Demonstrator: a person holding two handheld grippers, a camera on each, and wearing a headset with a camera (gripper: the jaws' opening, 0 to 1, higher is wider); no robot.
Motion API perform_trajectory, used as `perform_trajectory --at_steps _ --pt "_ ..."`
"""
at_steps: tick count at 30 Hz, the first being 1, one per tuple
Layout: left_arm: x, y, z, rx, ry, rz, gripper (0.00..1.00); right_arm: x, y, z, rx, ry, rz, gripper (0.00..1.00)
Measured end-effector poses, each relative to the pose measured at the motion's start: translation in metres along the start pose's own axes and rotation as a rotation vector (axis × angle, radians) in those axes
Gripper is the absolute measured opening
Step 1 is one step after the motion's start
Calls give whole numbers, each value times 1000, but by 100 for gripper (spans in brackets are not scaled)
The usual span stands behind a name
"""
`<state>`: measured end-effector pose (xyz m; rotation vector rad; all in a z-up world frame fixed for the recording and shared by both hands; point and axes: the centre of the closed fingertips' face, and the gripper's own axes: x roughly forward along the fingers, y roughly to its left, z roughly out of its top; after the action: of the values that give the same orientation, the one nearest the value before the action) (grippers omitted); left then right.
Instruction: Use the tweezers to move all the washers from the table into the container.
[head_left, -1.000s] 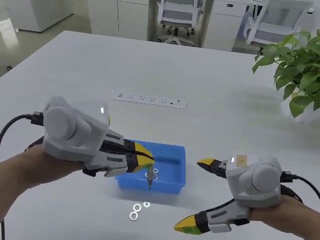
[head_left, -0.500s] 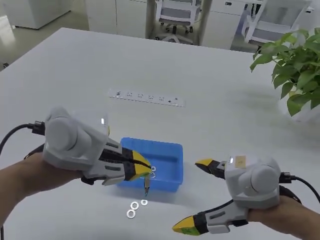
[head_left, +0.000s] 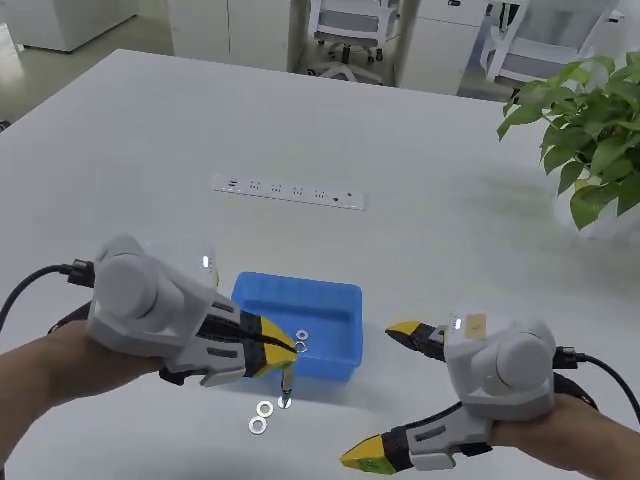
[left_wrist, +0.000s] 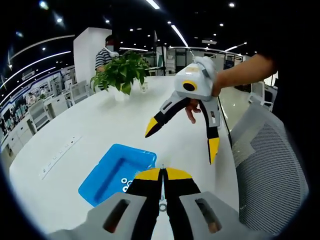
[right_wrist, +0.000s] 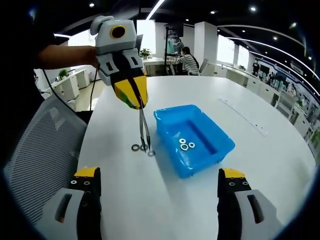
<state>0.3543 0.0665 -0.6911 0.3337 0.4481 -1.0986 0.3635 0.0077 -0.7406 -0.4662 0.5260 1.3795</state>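
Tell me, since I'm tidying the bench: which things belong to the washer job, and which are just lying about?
Job: left gripper, the tweezers it grips, loose washers on the table, blue container, washers inside it.
Lying about: power strip, potted plant, office chairs beyond the table.

Container (head_left: 325, 366) mid-bench (head_left: 150, 130); washers (head_left: 301, 336) inside. Loose washers (head_left: 264, 408) on bench just before container, tweezers (head_left: 286, 385) tips at them. Power strip (head_left: 288, 192) behind container; plant (head_left: 590, 130) far right.
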Motion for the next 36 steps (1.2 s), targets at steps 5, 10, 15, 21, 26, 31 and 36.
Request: perform_trajectory --at_steps 5,10,15,21,26,31,36 --pt "3 -1 -2 -3 -1 -5 5 0 0 -2 3 0 0 97" --pt "5 -2 -1 -2 -4 -6 5 -1 2 -4 6 5 2 96" --pt "6 -3 1 4 -3 -7 5 -1 3 -5 6 9 5 96" --pt "7 -3 -1 4 2 -8 5 -2 3 -5 6 10 7 96" --pt "8 -3 0 6 -6 -7 5 -1 5 -3 1 10 13 95" --pt "8 -4 1 15 -7 -12 5 0 7 -1 -11 5 23 93" --pt "8 -5 1 24 -2 -22 5 2 10 4 -36 -7 42 86"
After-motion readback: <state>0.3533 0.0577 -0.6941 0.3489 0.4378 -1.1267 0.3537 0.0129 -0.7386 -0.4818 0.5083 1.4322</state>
